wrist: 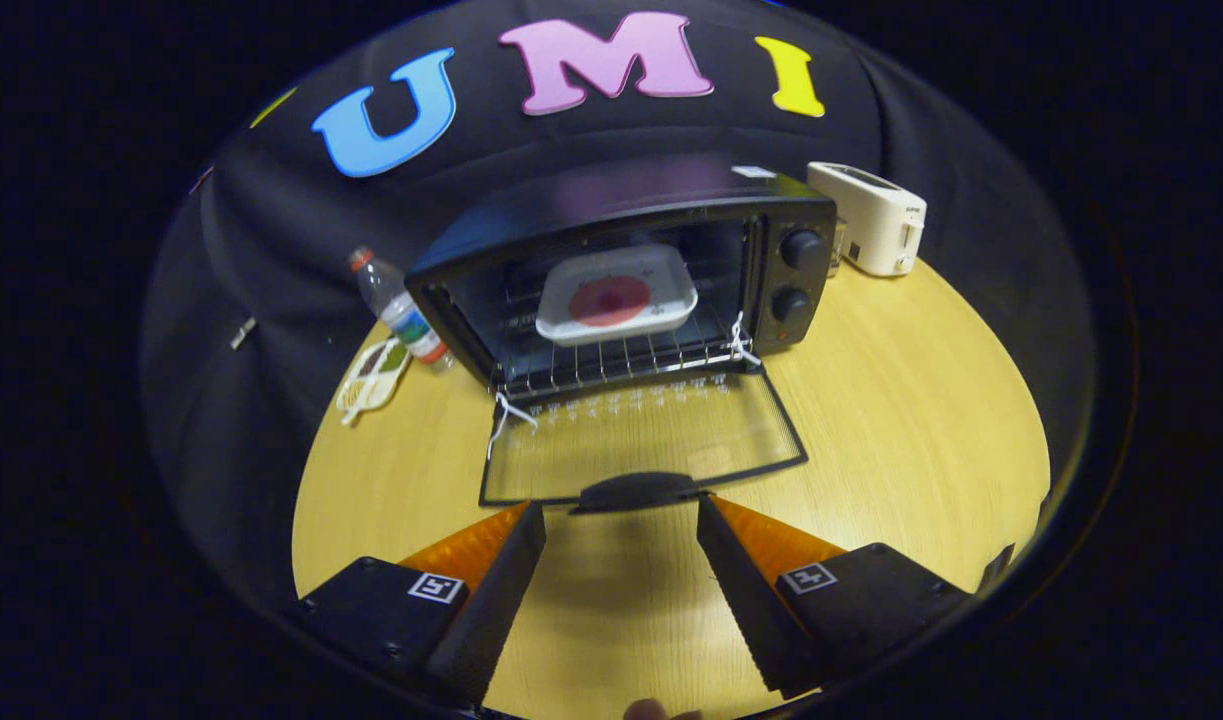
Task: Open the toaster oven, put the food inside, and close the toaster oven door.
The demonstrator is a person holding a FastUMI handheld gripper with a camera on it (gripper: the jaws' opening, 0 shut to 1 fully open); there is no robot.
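Observation:
A black toaster oven (631, 280) stands at the back of the wooden table with its glass door (651, 440) folded down flat toward me. Inside, on the wire rack (621, 362), rests a white tray (661, 318) carrying a round red piece of food (608, 300). The door's black handle (636, 491) lies just ahead of my fingertips. My gripper (621, 520) is open, its two black fingers spread wide on either side of the handle's width, with nothing between them.
A plastic water bottle (399, 310) and a flat packet (373, 380) lie left of the oven. A white toaster (871, 217) stands behind its right side. Bare table (921, 420) stretches to the right of the door and under my fingers.

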